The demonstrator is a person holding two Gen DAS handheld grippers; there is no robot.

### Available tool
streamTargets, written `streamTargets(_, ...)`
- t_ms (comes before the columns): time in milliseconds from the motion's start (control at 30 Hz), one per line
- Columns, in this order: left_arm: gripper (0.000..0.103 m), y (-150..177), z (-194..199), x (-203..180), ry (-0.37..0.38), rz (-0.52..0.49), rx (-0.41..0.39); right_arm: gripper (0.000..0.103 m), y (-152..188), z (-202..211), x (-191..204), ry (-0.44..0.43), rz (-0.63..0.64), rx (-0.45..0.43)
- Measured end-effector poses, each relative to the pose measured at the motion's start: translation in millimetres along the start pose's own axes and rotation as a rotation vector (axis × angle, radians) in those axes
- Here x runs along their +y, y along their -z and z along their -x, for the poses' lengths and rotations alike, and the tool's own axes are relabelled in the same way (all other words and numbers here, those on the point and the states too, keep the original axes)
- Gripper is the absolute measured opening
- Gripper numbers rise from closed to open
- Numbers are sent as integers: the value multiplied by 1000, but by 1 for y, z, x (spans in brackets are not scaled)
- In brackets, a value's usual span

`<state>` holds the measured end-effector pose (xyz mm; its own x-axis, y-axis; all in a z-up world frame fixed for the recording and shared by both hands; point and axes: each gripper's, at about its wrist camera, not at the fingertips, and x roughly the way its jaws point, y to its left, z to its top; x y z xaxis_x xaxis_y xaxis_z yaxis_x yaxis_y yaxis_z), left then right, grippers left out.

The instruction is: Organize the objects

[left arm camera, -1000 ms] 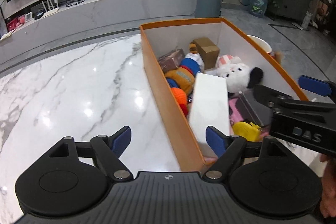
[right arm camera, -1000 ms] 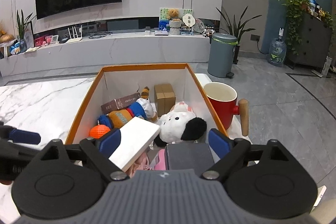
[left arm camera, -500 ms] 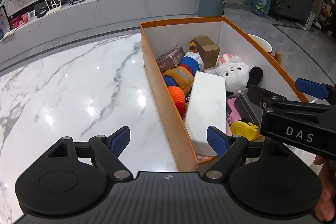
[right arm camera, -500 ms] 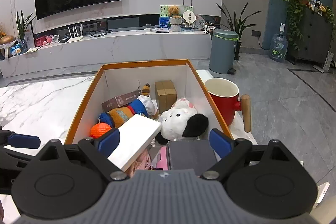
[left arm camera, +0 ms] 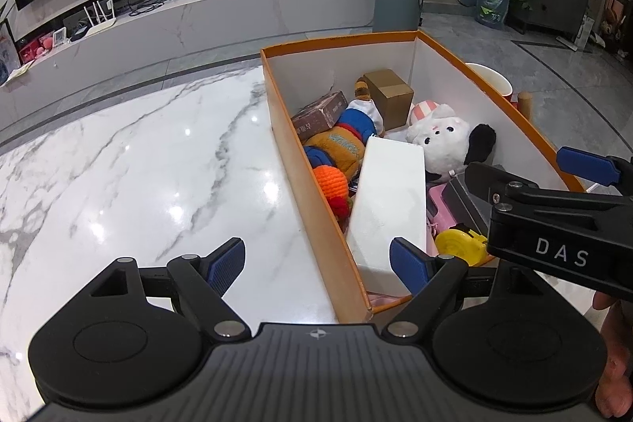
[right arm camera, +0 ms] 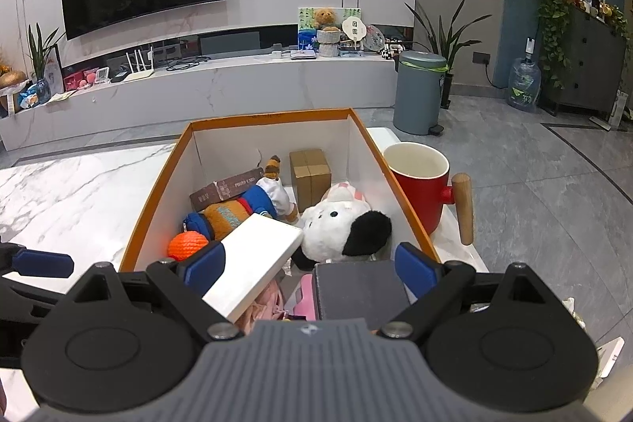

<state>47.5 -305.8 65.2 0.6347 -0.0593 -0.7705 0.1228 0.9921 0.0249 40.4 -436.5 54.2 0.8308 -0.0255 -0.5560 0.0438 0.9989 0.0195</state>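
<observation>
An orange-rimmed box (left arm camera: 300, 161) (right arm camera: 158, 184) stands on the marble table, filled with things: a white slab (left arm camera: 389, 202) (right arm camera: 253, 260), a white plush dog (left arm camera: 443, 141) (right arm camera: 340, 224), a tiger plush (left arm camera: 344, 141), an orange ball (left arm camera: 331, 180) (right arm camera: 188, 244), a brown carton (left arm camera: 389, 97) (right arm camera: 310, 176), a dark grey case (right arm camera: 358, 287) and a yellow tape measure (left arm camera: 461, 244). My left gripper (left arm camera: 316, 263) is open and empty over the box's near left corner. My right gripper (right arm camera: 310, 263) is open and empty above the box's near end; it shows in the left wrist view (left arm camera: 554, 208).
A red mug (right arm camera: 419, 188) with a wooden handle stands right of the box near the table's edge. Marble tabletop (left arm camera: 138, 176) spreads to the left. A grey bin (right arm camera: 419, 89) and a low TV counter lie beyond.
Both grippers have drawn back and up a little from the box. Both stay open; nothing in the box has moved.
</observation>
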Motion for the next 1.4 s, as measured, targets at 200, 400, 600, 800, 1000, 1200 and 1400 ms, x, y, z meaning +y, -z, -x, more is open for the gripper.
streamTargets(200,97,0,0,-2,4,-3,-4,93,0,-1,1,2,3,4)
streamTargets(400,97,1,1,-5,9,-11,-5,93,0,-1,0,4,4,4)
streamTargets(600,97,1,1,-6,11,-14,-6,94,0,-1,0,4,5,3)
streamTargets(800,97,1,1,-8,11,-18,-7,94,0,-1,0,4,5,3)
streamTargets(1000,97,2,2,-8,12,-21,-7,95,0,0,0,4,7,4)
streamTargets(1200,97,1,1,-9,17,-20,-5,95,0,0,0,4,9,4)
streamTargets(1400,97,2,2,-9,15,-23,-5,95,0,0,-1,5,13,3)
